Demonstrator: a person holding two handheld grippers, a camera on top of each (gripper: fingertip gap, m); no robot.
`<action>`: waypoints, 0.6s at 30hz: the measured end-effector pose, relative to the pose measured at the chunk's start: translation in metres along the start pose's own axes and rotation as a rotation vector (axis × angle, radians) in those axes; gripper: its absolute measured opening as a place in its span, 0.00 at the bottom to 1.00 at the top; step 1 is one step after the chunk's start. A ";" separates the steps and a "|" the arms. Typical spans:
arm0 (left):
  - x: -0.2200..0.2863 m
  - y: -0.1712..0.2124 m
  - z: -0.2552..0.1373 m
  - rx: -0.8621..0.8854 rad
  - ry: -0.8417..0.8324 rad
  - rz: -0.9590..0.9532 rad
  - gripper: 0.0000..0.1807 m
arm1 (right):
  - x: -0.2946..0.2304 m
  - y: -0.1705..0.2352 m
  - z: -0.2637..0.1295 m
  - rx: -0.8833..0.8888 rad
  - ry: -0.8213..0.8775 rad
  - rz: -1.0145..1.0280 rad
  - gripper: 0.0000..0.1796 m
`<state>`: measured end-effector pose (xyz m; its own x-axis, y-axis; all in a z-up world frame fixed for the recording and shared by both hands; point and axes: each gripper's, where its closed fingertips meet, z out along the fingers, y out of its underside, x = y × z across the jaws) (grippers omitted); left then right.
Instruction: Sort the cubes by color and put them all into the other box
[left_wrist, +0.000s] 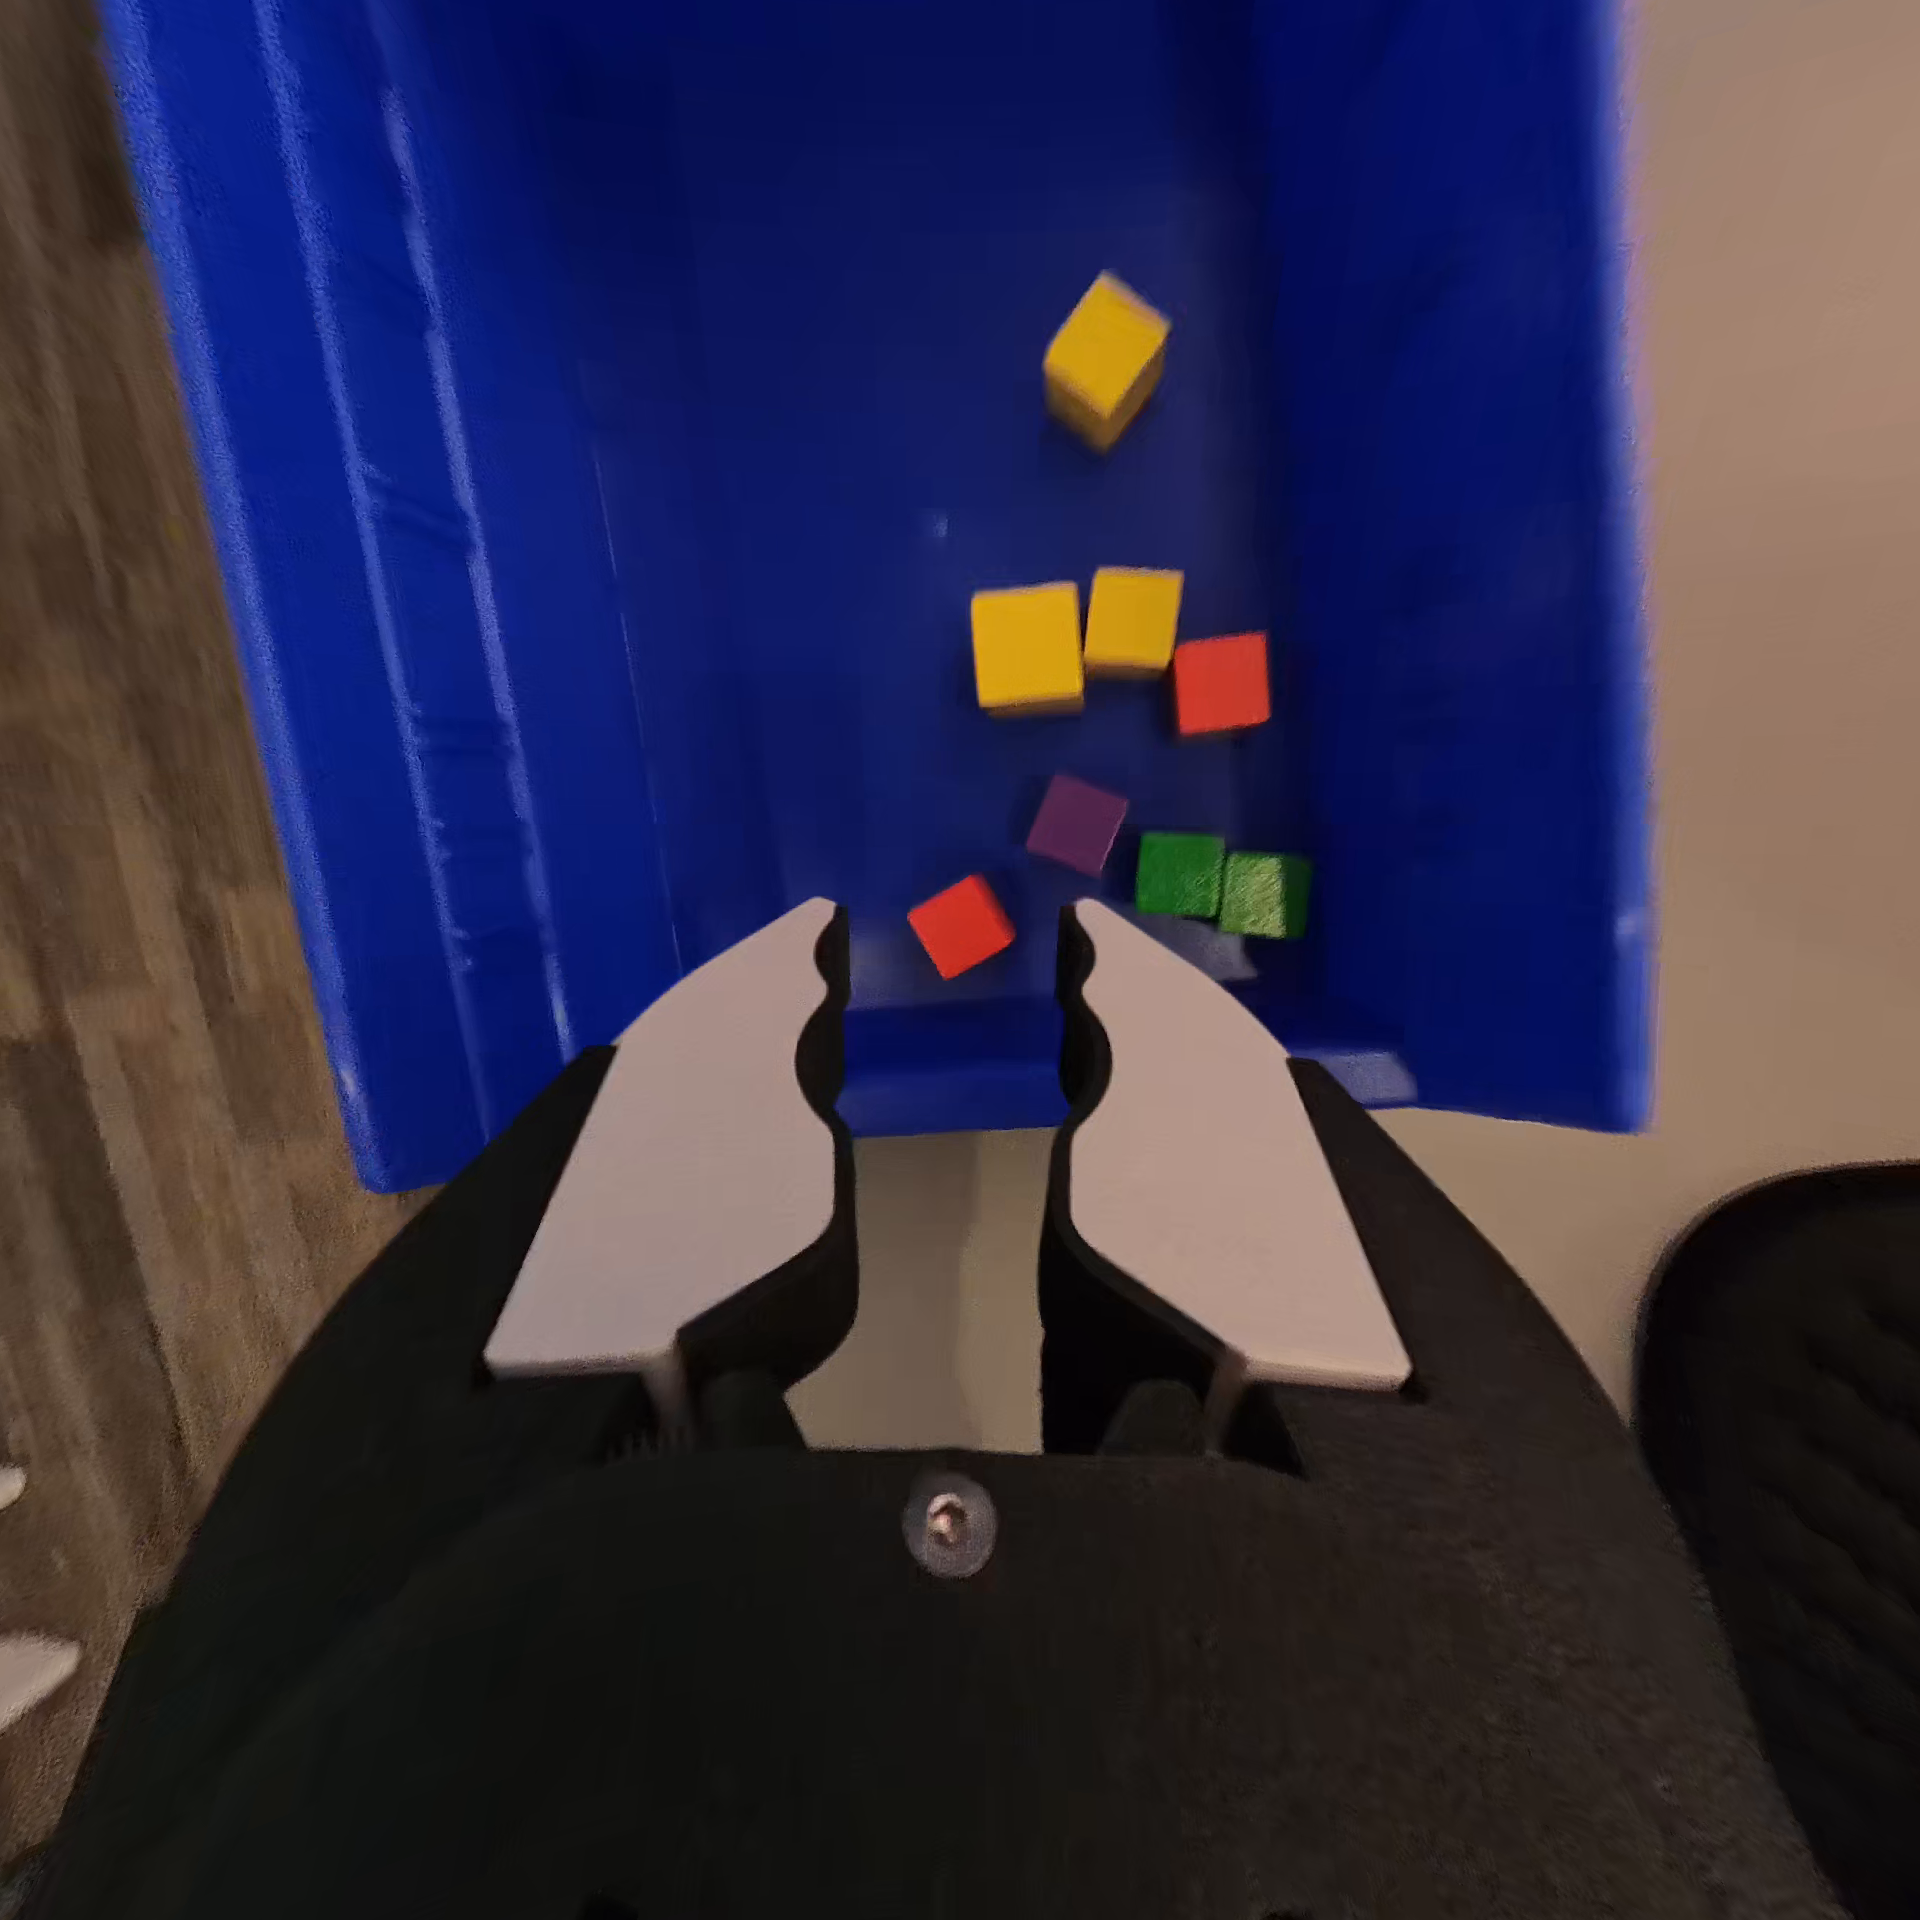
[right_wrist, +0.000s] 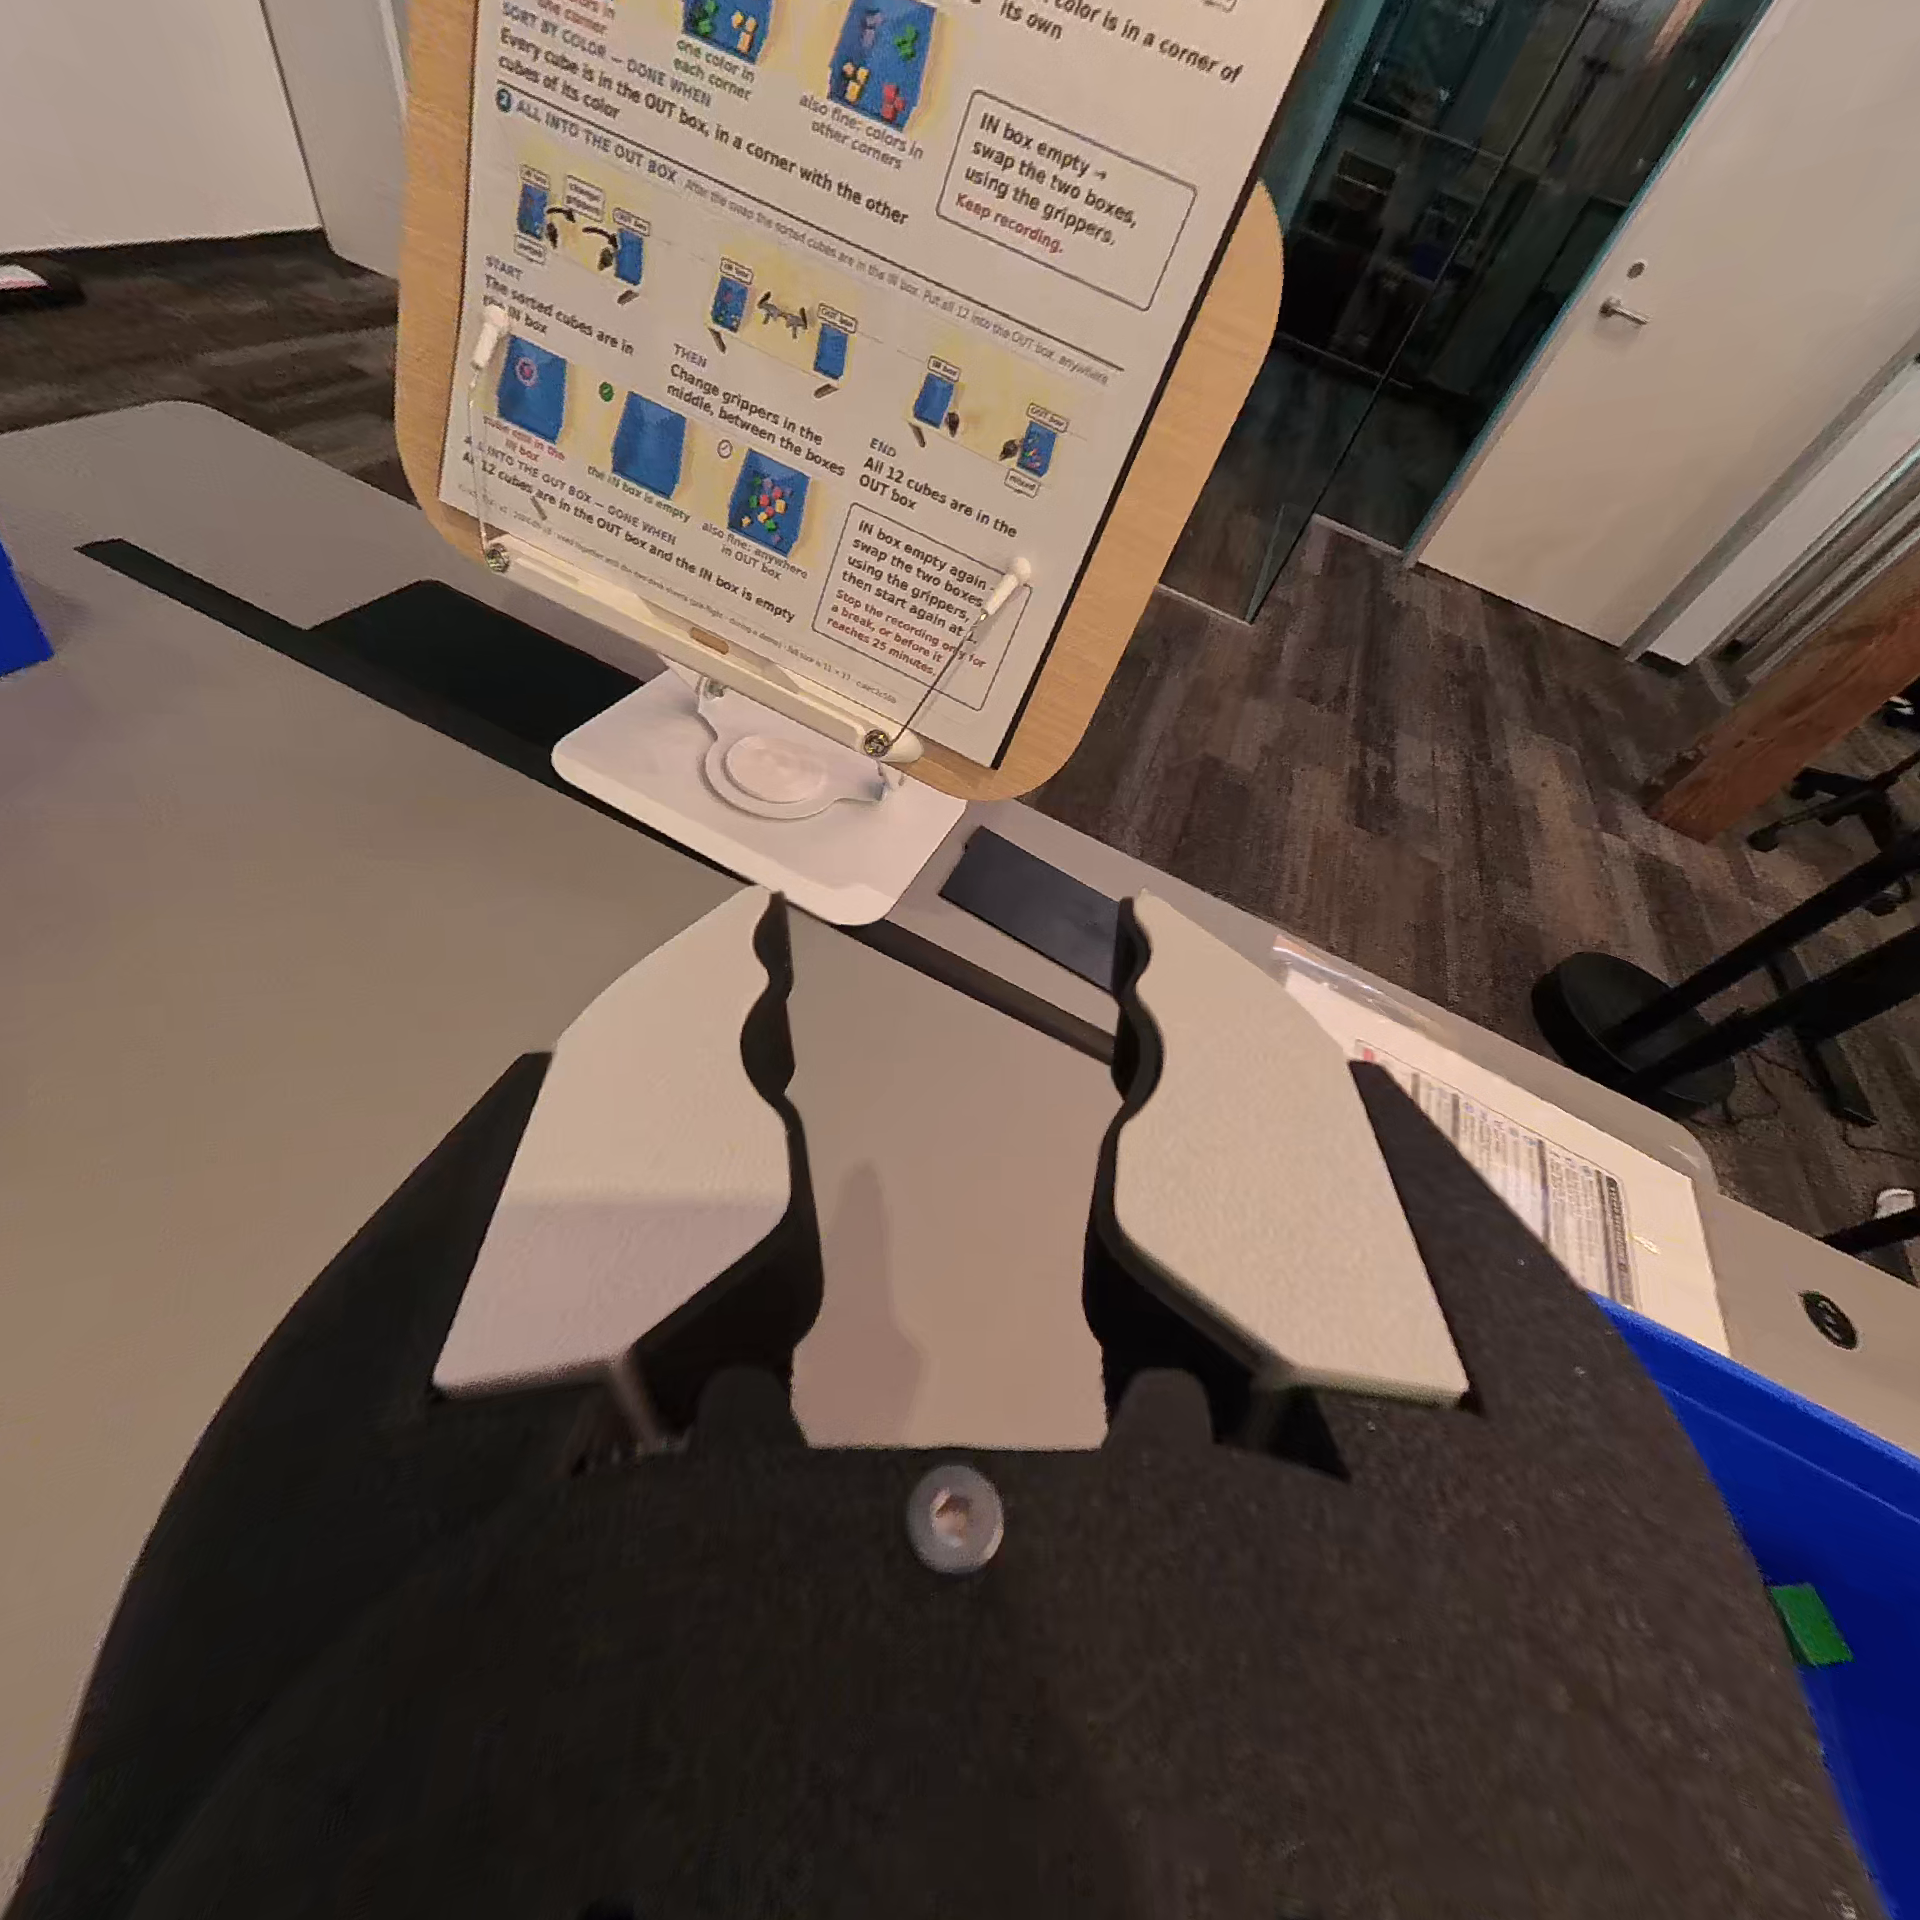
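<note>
In the left wrist view a blue box (left_wrist: 436, 644) holds several cubes near its right wall: three yellow cubes (left_wrist: 1107, 358), two red, one purple cube (left_wrist: 1076, 824) and two green cubes (left_wrist: 1221, 881). My left gripper (left_wrist: 951, 914) is open above the box's near end, with a red cube (left_wrist: 960, 926) lying below the gap between its fingertips. The other red cube (left_wrist: 1221, 683) lies by the right wall. My right gripper (right_wrist: 951, 914) is open and empty above the grey table (right_wrist: 260, 987). A second blue box (right_wrist: 1829, 1527) shows at the lower right of the right wrist view.
A printed instruction sheet on a white stand (right_wrist: 769, 800) stands at the table's far edge. A laminated sheet (right_wrist: 1538, 1174) lies on the table at the right. A green patch (right_wrist: 1813, 1652) sits on the blue box rim. A black chair part (left_wrist: 1787, 1507) is at the lower right.
</note>
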<state>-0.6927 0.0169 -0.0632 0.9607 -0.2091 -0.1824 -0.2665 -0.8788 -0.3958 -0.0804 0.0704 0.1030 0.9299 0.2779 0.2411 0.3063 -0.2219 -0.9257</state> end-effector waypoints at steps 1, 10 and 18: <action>-0.004 0.006 0.008 -0.055 -0.012 -0.003 0.21 | -0.001 0.002 0.000 -0.002 -0.015 0.007 0.33; -0.007 0.020 0.044 -0.324 0.095 -0.197 0.24 | 0.018 0.017 -0.006 -0.033 0.001 0.043 0.33; -0.004 0.035 0.059 -0.452 0.089 -0.200 0.23 | 0.030 0.020 -0.009 -0.031 0.013 0.053 0.33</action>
<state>-0.7104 0.0120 -0.1293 0.9977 -0.0362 -0.0572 -0.0352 -0.9992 0.0184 -0.0450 0.0660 0.0943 0.9475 0.2527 0.1961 0.2627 -0.2651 -0.9277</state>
